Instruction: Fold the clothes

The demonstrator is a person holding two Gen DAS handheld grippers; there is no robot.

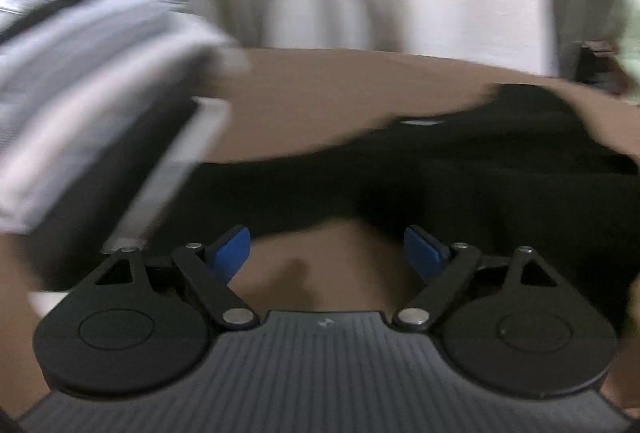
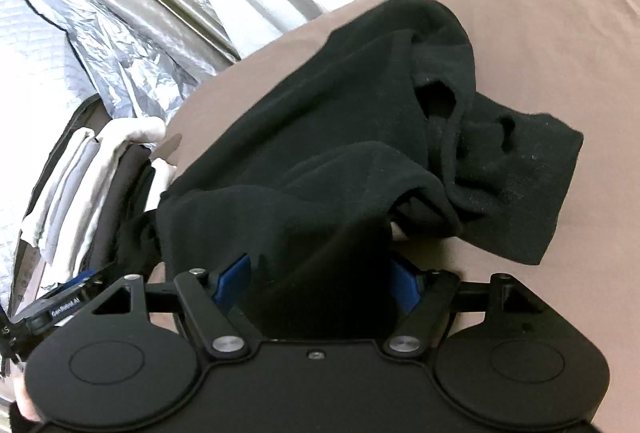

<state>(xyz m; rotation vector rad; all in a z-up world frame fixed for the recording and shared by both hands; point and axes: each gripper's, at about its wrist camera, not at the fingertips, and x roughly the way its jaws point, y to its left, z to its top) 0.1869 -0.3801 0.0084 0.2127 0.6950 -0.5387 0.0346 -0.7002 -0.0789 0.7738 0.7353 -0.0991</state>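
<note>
The crumpled black knit garment (image 2: 360,137) lies on the brown cloth-covered surface (image 2: 540,33). The right gripper (image 2: 320,285) sits at the garment's near edge, blue pads spread wide, a fold of the black cloth lying between them, not pinched. The left gripper (image 1: 327,253) is at the garment's near edge too, fingers spread with bare brown surface between. A folded grey-white stack (image 2: 80,173) sits left of the garment.
</note>
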